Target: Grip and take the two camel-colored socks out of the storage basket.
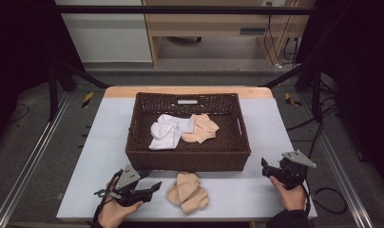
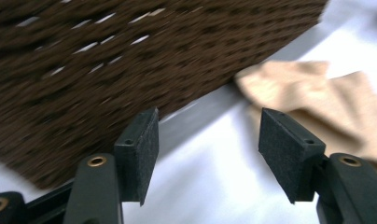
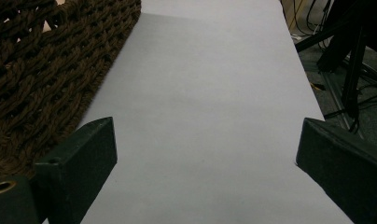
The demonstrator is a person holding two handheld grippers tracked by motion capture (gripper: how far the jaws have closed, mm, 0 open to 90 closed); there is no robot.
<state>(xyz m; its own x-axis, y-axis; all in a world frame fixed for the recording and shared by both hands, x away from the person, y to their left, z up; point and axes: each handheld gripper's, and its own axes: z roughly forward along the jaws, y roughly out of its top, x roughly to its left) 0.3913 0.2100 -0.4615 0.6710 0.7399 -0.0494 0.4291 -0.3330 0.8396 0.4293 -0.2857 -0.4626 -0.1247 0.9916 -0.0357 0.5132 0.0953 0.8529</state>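
Observation:
A dark brown wicker basket (image 1: 187, 159) stands mid-table. Inside it lie white socks (image 1: 167, 130) and a beige sock (image 1: 202, 128). A beige sock pair (image 1: 187, 192) lies on the table in front of the basket. My left gripper (image 1: 154, 186) is open, low at the front left, pointing toward that pair. In the left gripper view the beige socks (image 2: 317, 98) lie ahead and to the right of the jaws, the basket wall (image 2: 130, 60) behind. My right gripper (image 1: 264, 166) is open at the front right, beside the basket's corner (image 3: 42, 84), nothing between its jaws.
The table is covered by a pale grey sheet (image 1: 271, 123) with bare space on both sides of the basket. Black frame bars (image 1: 52, 80) and cables (image 1: 330, 194) surround the table. The near table edge is just behind my hands.

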